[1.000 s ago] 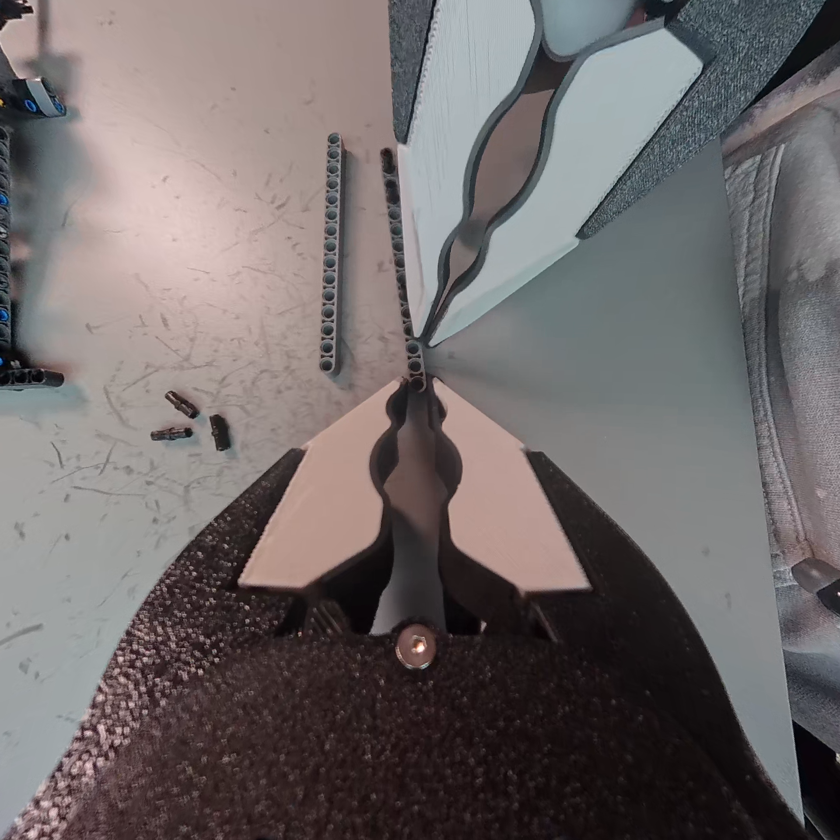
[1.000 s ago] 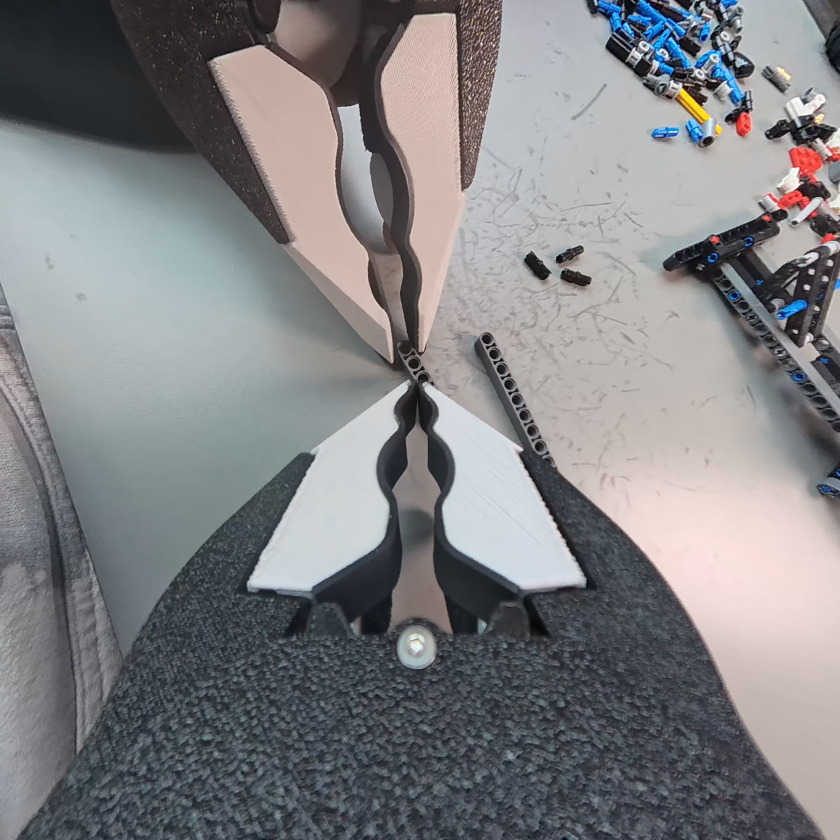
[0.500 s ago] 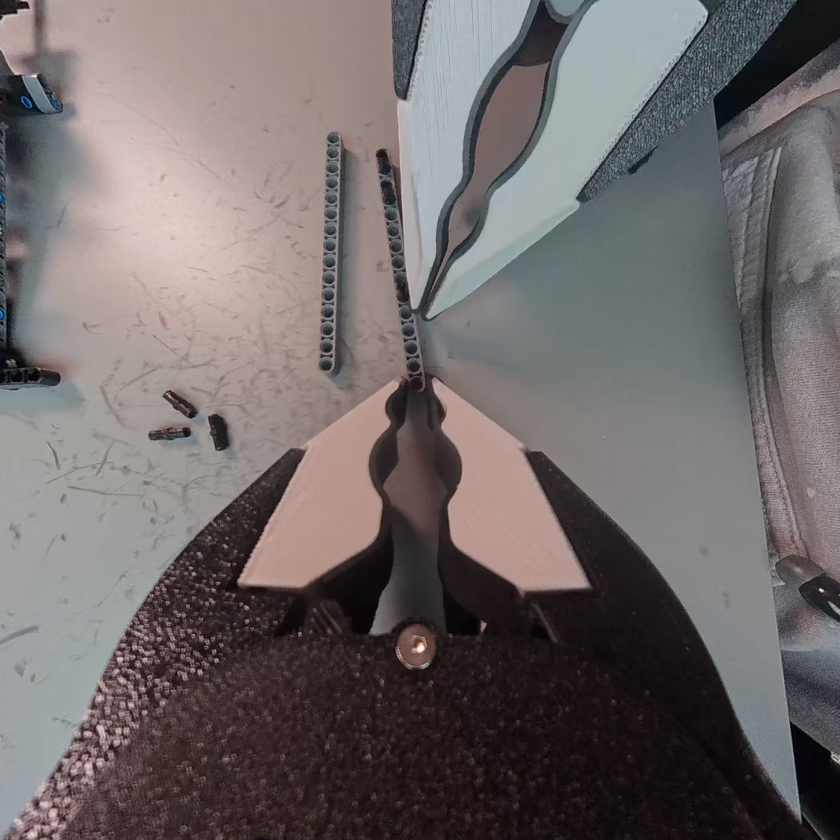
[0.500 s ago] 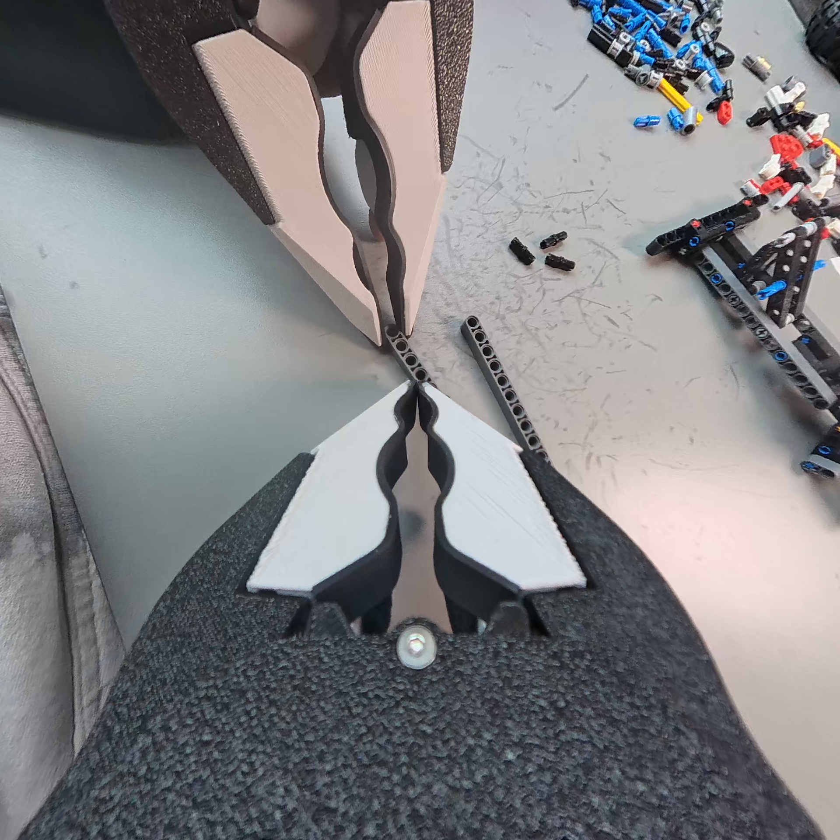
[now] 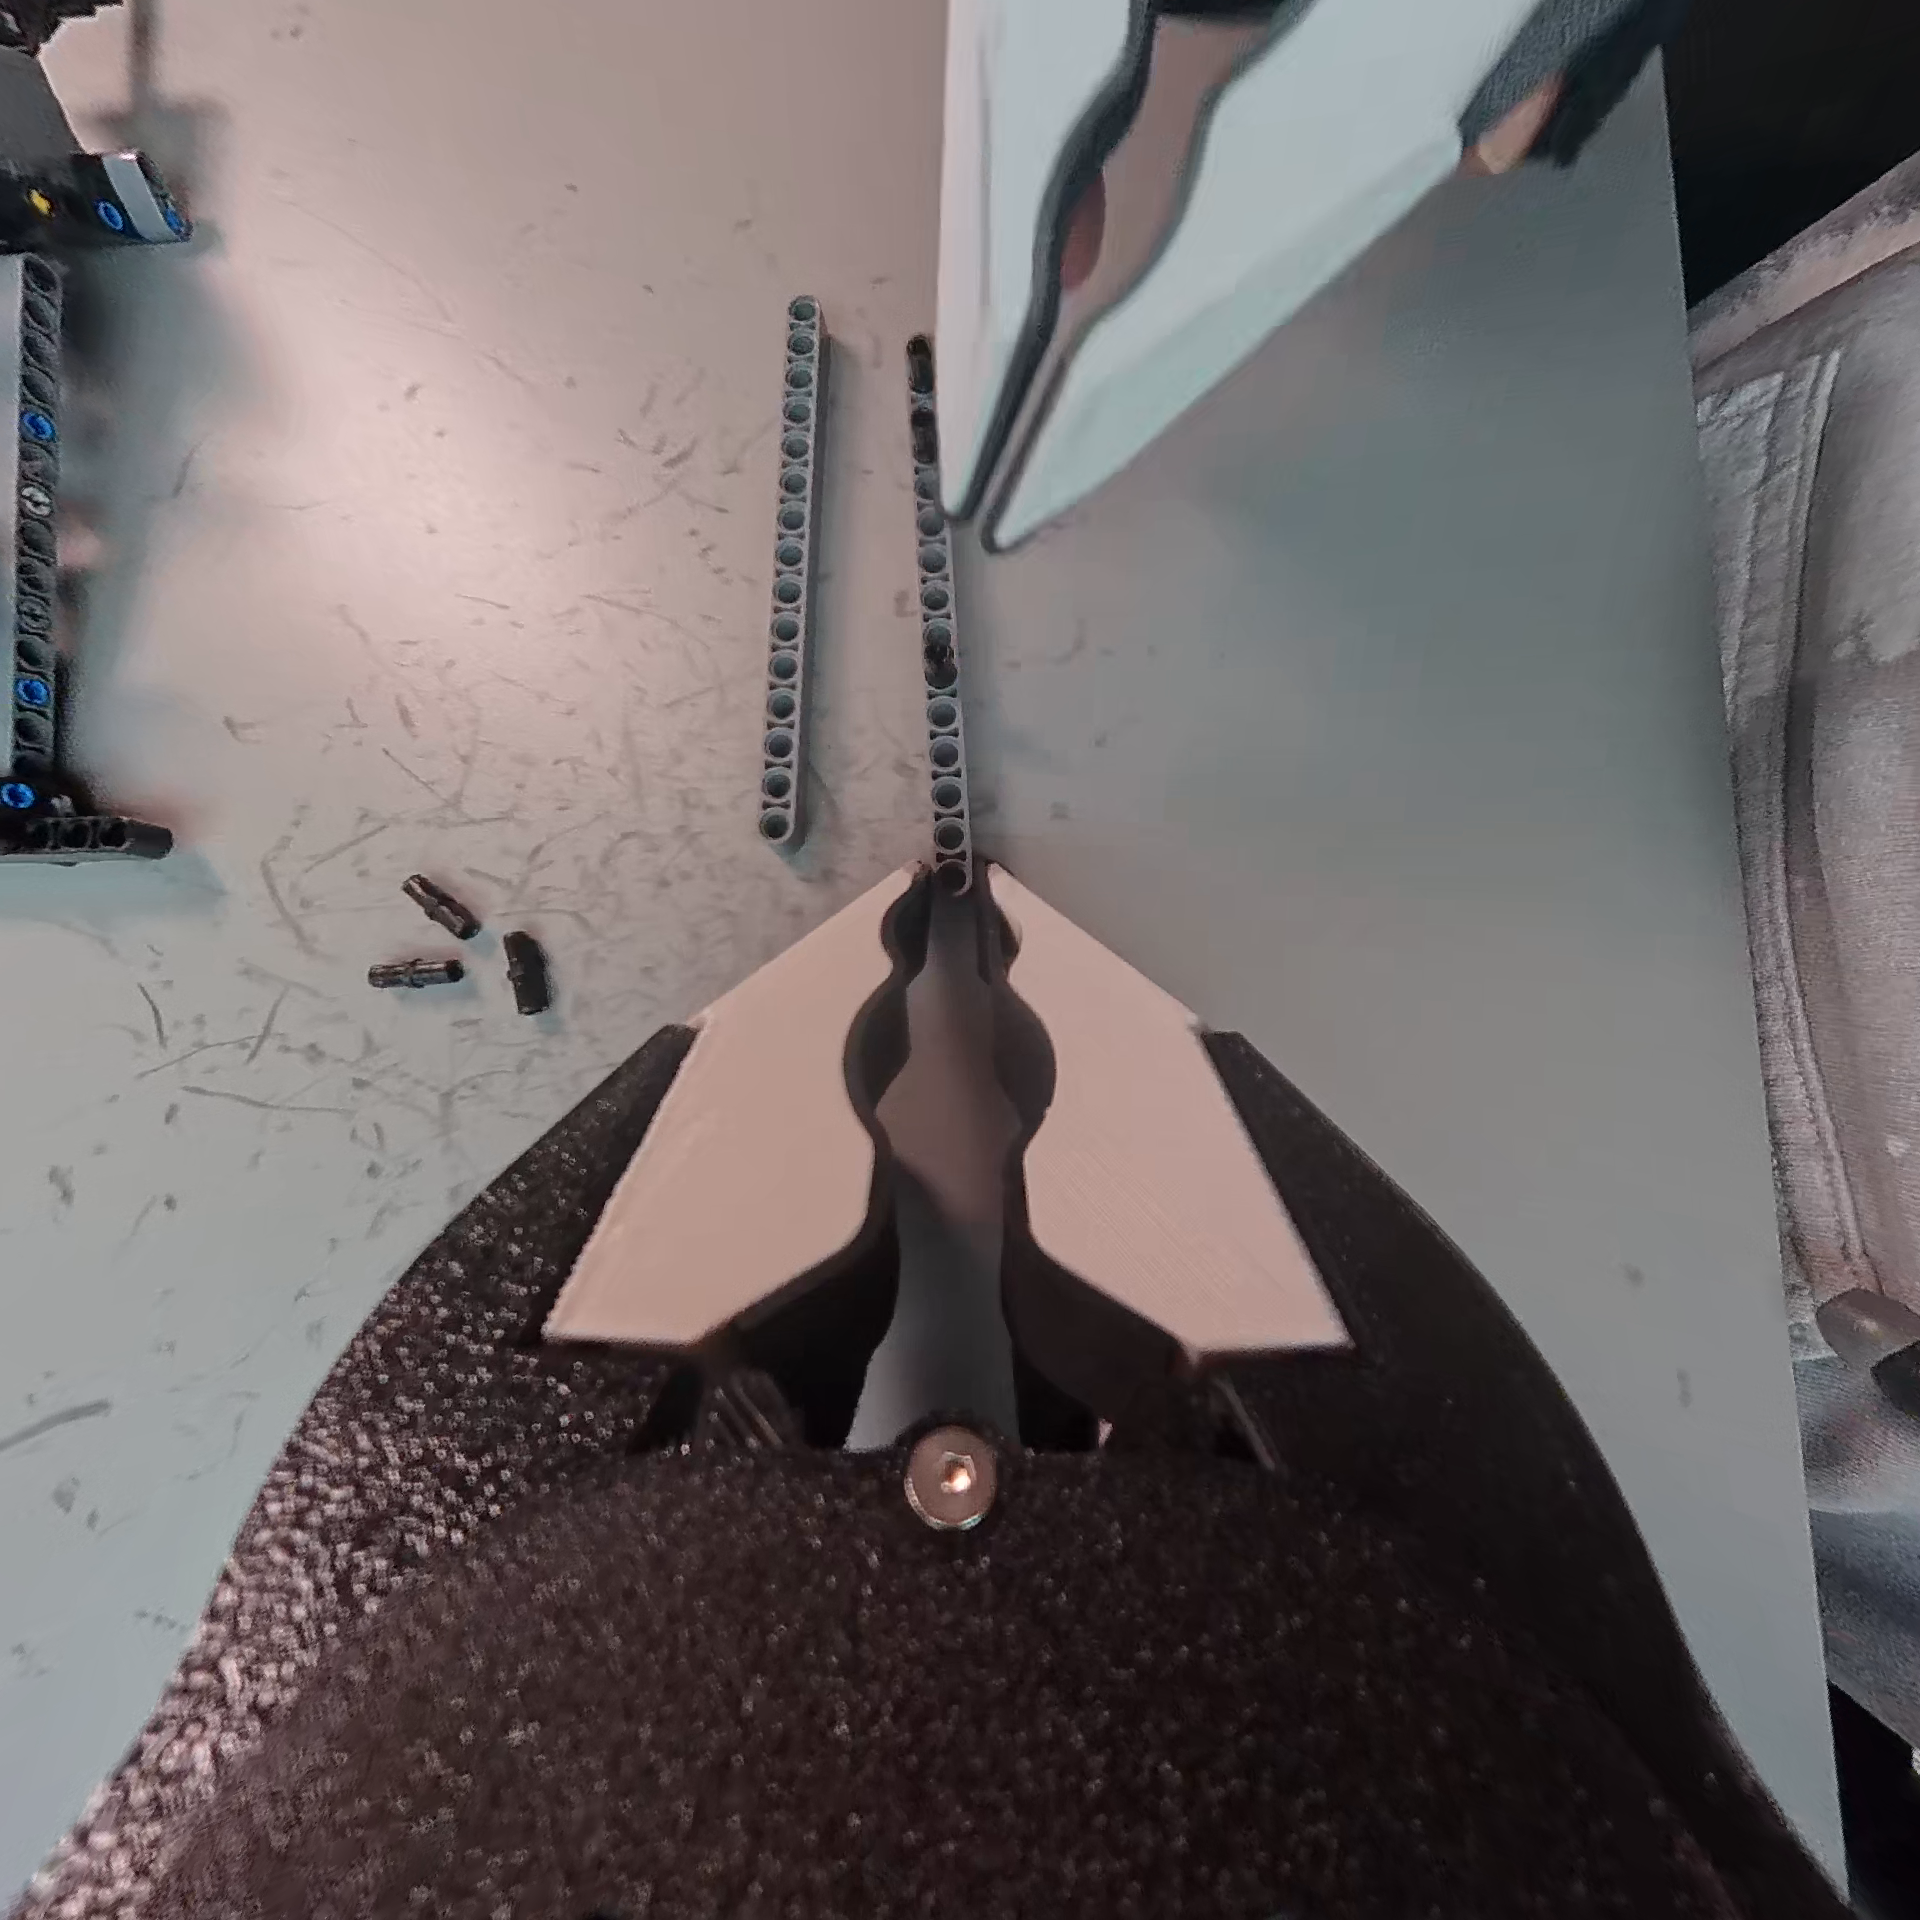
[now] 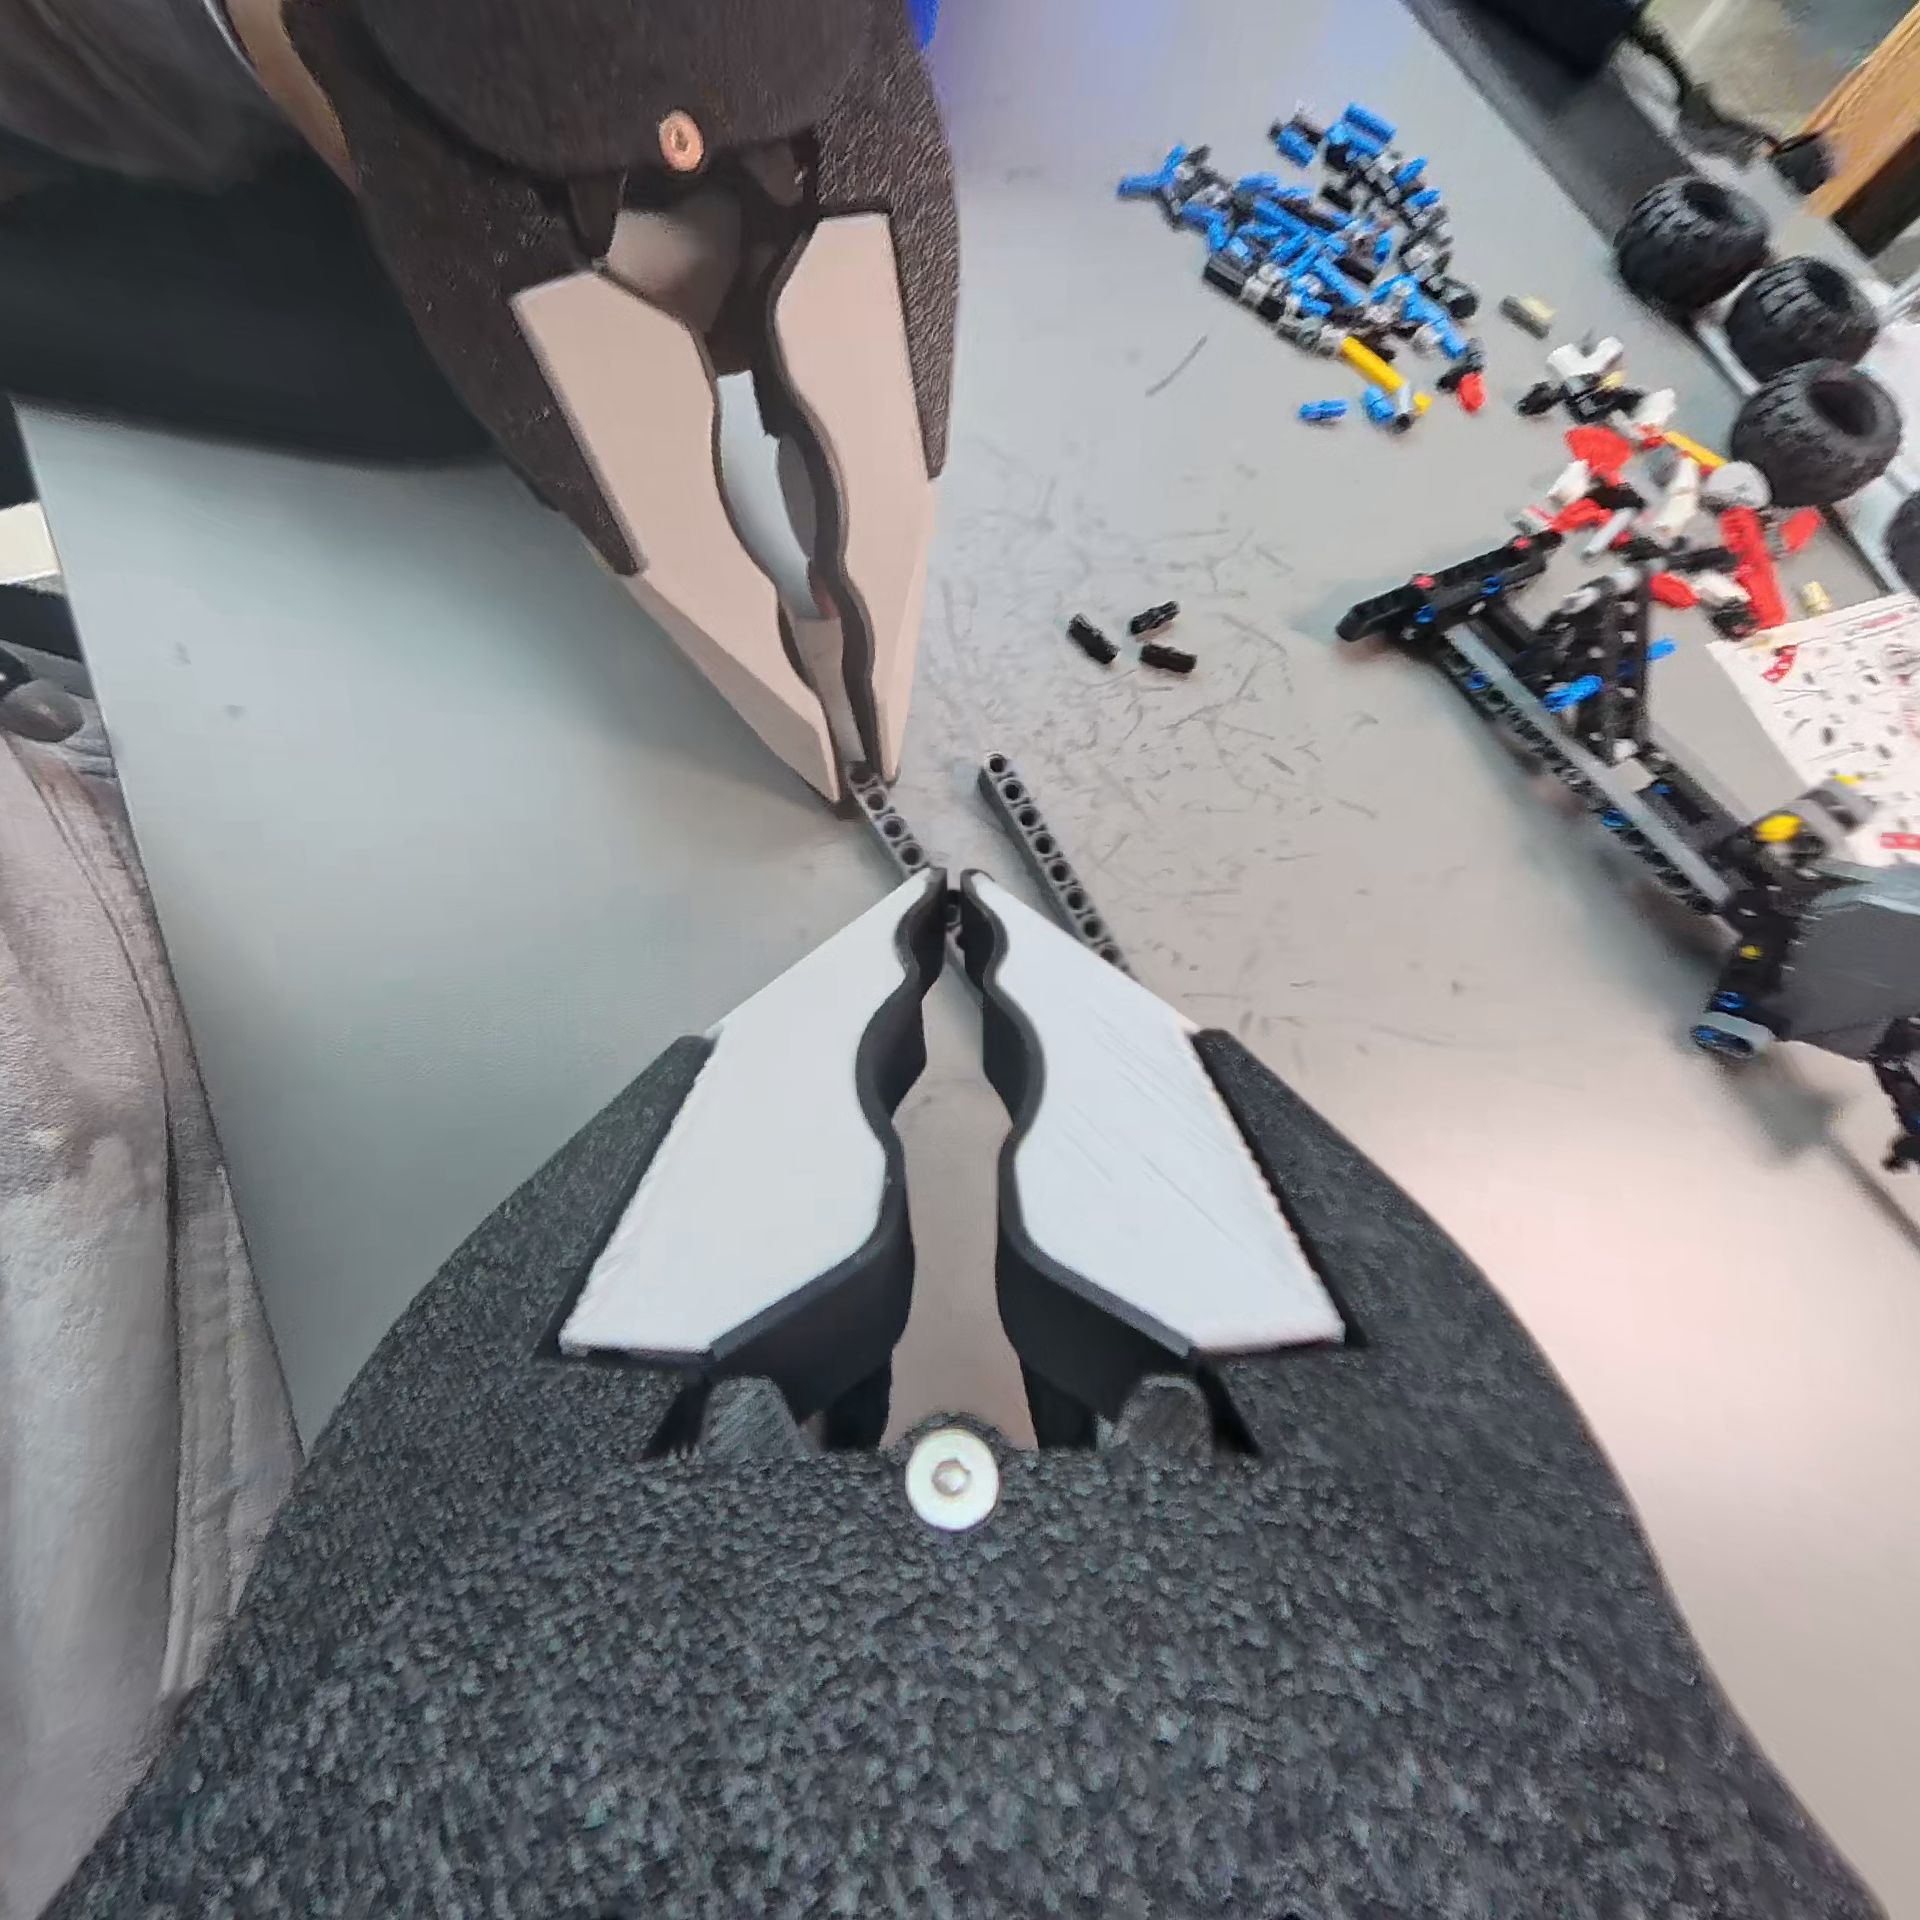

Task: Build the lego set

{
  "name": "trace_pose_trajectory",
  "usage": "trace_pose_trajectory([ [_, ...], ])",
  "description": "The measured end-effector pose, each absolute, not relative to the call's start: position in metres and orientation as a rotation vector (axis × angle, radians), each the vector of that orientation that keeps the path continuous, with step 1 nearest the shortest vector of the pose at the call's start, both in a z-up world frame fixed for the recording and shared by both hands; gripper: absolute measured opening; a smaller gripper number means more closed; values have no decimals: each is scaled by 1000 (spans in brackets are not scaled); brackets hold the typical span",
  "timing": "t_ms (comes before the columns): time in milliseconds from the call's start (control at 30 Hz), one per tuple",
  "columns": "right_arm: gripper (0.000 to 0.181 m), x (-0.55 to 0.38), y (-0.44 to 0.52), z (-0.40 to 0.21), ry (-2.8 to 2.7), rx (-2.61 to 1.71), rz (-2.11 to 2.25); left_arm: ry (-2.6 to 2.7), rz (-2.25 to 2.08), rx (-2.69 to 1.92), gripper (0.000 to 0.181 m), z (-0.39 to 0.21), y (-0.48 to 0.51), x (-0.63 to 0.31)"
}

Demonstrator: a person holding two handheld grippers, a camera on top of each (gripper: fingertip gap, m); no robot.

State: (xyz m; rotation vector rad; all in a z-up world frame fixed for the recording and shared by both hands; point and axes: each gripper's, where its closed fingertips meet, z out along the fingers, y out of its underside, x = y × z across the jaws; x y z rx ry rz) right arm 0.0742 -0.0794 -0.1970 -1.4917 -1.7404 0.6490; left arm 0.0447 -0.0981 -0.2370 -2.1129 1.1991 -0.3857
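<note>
My left gripper (image 5: 951, 878) is shut on the near end of a long grey holed beam (image 5: 940, 623) that holds a few black pins. The beam runs straight ahead, low over the grey table (image 5: 1351, 831). My right gripper (image 6: 951, 888) faces the left gripper (image 6: 857, 779) from the far side, its jaws shut to a thin slit over the beam (image 6: 888, 826), with nothing seen held. In the left wrist view the right gripper's tips (image 5: 977, 525) sit against the beam's right side, past its middle. A second grey beam (image 5: 792, 571) lies flat alongside.
Three loose black pins (image 5: 457, 945) lie left of the beams. A part-built black chassis (image 6: 1558, 707) stands farther out, with a pile of blue and black parts (image 6: 1340, 249), red and white parts (image 6: 1662, 499), black tyres (image 6: 1803, 317) and an instruction sheet (image 6: 1839, 707). Grey cloth (image 5: 1808, 831) lies past the table edge. The gap from one gripper's tips to the other's is roughly 6 centimeters.
The right gripper has drawn back along the beam, away from the left gripper, so more of the beam shows between them. The left gripper and its hold have not changed.
</note>
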Motion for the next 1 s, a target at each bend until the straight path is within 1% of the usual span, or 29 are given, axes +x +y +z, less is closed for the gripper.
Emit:
trace_pose_trajectory([
  [100,12,90,-54,-186,-1700,-1531,618,1177,-387,-2119,9,-237,-95,41],
  [167,22,107,-47,-198,-1774,-1575,580,1161,-389,-2124,9,-237,-93,39],
  [233,26,121,-37,-210,-1830,-1571,486,1151,-391,-2122,9,-237,-92,39],
  [300,25,128,-35,-218,-1861,-1573,469,1141,-379,-2119,9,-237,-89,38],
  [600,6,132,-23,-231,-1933,-1542,458,1113,-358,-2122,9,-237,-81,45],
  [1000,6,130,-13,-231,-1953,-1514,495,1056,-328,-2113,13,-232,-70,45],
])
